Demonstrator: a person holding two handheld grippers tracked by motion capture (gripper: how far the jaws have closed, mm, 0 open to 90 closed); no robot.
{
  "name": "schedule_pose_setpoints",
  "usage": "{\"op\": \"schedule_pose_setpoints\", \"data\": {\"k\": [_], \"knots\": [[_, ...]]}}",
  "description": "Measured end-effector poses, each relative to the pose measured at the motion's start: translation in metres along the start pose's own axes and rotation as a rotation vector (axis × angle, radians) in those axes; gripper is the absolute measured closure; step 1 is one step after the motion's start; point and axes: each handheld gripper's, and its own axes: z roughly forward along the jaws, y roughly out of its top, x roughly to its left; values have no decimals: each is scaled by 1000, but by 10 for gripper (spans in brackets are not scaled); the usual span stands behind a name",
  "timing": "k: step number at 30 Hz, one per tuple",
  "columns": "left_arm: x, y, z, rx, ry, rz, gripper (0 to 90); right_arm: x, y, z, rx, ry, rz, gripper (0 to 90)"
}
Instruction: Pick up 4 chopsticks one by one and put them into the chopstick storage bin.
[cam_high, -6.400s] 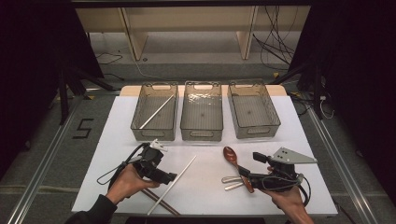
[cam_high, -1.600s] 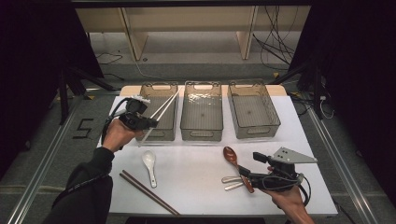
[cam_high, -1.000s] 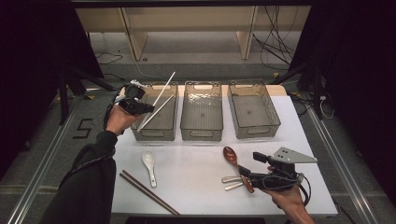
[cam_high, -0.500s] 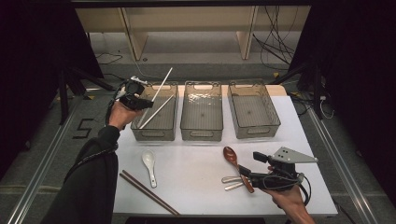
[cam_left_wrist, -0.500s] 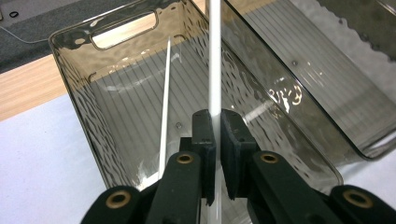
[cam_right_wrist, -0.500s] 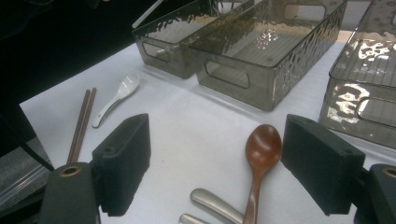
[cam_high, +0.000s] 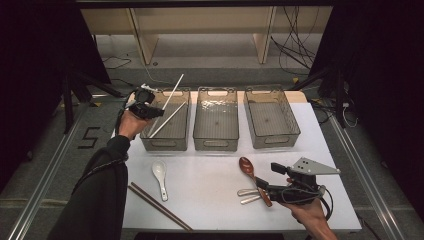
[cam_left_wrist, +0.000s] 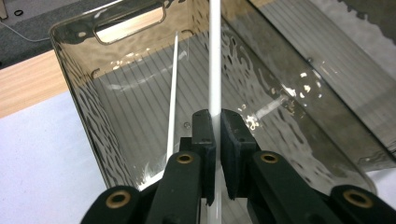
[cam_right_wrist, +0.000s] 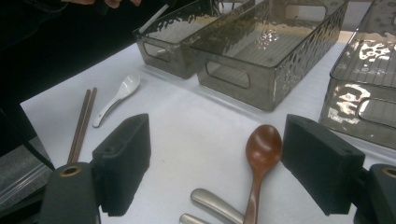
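High view: a "5" (cam_high: 86, 138) is being read on the floor left of the table; no other writing is being made out. Three smoked clear bins are being lined up along the far edge of the white table (cam_high: 210, 180). A white chopstick (cam_high: 172, 92) is being held pinched in the narrow-set jaws of the left gripper (cam_high: 150, 111), over the far-left corner of the left bin (cam_high: 168, 121), its far end sticking up past the bin's far rim; its lower end is being hidden behind the pads in the left gripper view. A second white chopstick (cam_high: 167, 120) is being kept inside that bin, lying slanted. The middle bin (cam_high: 216, 120) and right bin (cam_high: 271, 117) are being seen with nothing in them.

The right gripper (cam_high: 267, 186) is being rested near the front-right corner, jaws spread wide, nothing between the pads; the brown wooden spoon (cam_right_wrist: 261, 151) is lying between them on the table, handle cut off by the bottom edge in the right gripper view. Two metal handles (cam_high: 248, 195) are being partly covered beside it; what utensils they are cannot be told. A white soup spoon (cam_high: 160, 175) and a pair of brown chopsticks (cam_high: 159, 206) are lying toward the front-left corner.
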Motion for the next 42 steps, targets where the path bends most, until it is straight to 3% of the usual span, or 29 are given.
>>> {"op": "schedule_pose_setpoints", "data": {"k": [11,24,33,42], "knots": [[4,-14,9,20,18,0,840,0,0,0,4,0,-2,251],[3,-17,16,50,29,10,835,0,0,0,3,0,-2,250],[4,-18,17,55,37,-9,825,0,0,0,3,1,0,251],[2,-18,10,55,13,-23,709,1,0,0,4,0,-2,251]]}}
